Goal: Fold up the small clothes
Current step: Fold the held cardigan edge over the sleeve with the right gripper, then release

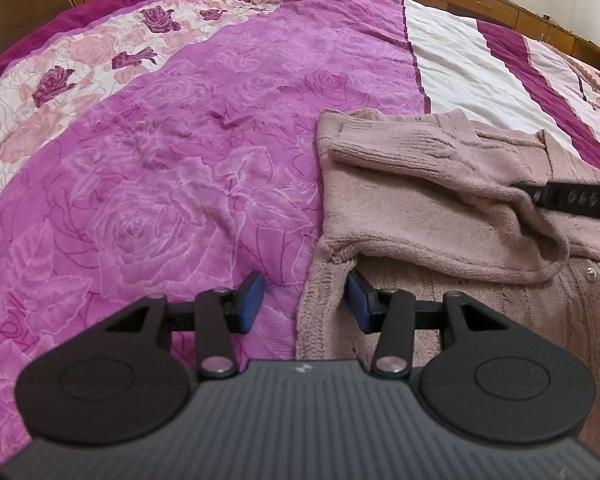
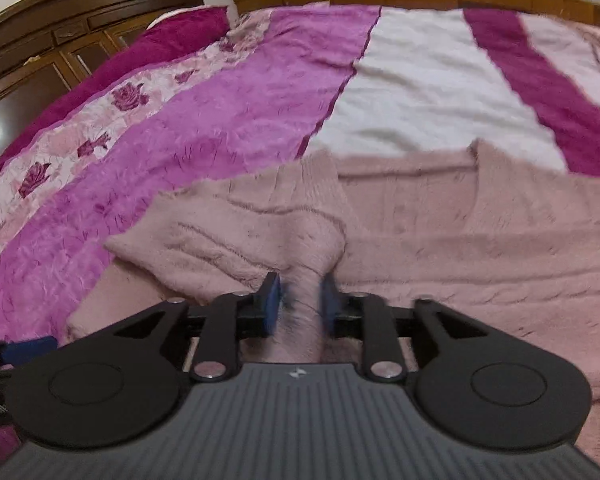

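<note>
We are finding a fuzzy dusty-pink knitted cardigan [image 1: 440, 208] lying on a bed under a magenta rose-patterned quilted bedspread [image 1: 160, 160], its sleeve [image 1: 420, 168] folded across the body. The left claw [image 1: 305, 300] is standing partly open, gripping nothing; the cardigan's side edge is lying between its blue pads [image 1: 358, 300], touching neither as far as we can tell. The right claw [image 2: 299, 304] is also standing partly open, a bunched ridge of the sleeve [image 2: 300, 248] running between its pads. Blur is preventing us from telling whether they are pressing it.
</note>
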